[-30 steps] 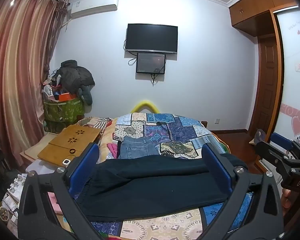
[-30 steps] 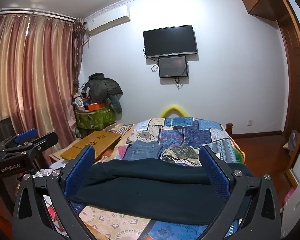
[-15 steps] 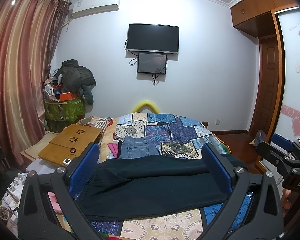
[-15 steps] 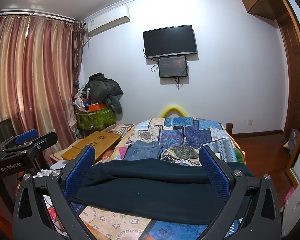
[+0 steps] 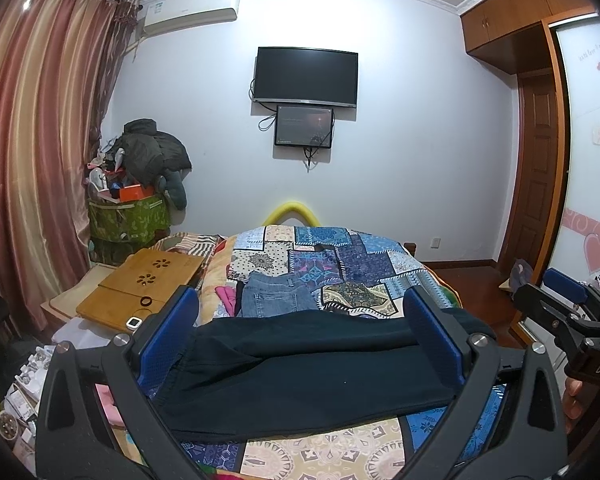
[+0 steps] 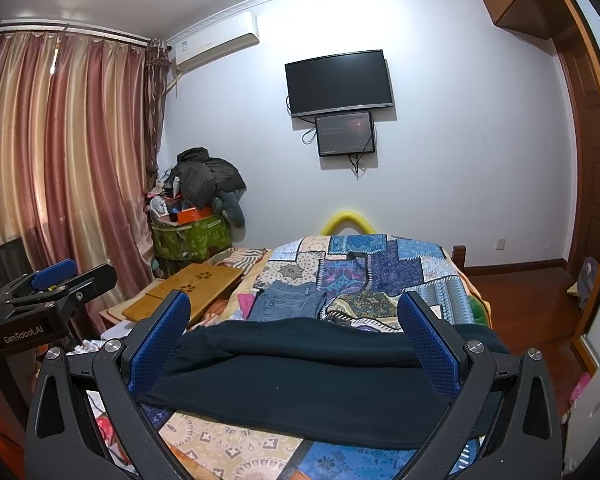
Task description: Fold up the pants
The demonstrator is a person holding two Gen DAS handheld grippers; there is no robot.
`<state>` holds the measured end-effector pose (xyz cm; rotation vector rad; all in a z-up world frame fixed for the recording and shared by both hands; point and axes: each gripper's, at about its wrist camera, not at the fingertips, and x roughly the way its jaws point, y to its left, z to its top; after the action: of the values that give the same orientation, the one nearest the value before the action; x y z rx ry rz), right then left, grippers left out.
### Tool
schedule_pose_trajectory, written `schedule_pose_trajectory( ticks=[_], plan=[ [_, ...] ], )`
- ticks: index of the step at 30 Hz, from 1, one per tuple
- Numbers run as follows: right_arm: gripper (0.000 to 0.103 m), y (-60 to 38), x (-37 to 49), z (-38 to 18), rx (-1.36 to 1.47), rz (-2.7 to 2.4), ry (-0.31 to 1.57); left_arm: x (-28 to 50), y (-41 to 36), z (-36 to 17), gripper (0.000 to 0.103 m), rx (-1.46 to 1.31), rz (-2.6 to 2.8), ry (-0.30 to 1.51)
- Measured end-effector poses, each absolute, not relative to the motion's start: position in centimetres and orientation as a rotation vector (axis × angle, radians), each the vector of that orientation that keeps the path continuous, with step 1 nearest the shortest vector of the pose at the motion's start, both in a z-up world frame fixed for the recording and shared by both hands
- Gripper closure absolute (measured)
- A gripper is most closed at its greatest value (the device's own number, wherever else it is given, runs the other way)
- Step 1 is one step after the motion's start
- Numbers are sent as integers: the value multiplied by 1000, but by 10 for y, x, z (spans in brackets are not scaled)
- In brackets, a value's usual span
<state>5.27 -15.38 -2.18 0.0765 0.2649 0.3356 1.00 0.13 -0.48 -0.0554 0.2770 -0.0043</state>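
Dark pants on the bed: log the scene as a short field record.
item: dark pants, lying flat across the patchwork quilt
fold state: one layer lapped over
behind them: folded jeans
left gripper: open, above pants, not touching
right gripper: open, above pants, not touching
bedside: wooden lap desk

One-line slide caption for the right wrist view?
Open right hand-held gripper above dark pants lying across a patchwork bed, folded jeans behind, left hand-held gripper alongside.
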Motion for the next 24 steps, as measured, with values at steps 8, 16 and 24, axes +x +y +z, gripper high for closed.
schedule_pose_trajectory(
  ticks=[8, 16, 24],
  plan=[
    [0, -155, 52, -22, 89, 333, 266, 11, -1, -4, 0, -51, -6, 280],
    [0, -155, 52, -23, 90, 331, 265, 11, -1, -3, 0, -51, -6, 279],
    [0, -156, 53, -22, 91, 332, 267, 12, -1, -3, 0, -51, -5, 279]
  ],
)
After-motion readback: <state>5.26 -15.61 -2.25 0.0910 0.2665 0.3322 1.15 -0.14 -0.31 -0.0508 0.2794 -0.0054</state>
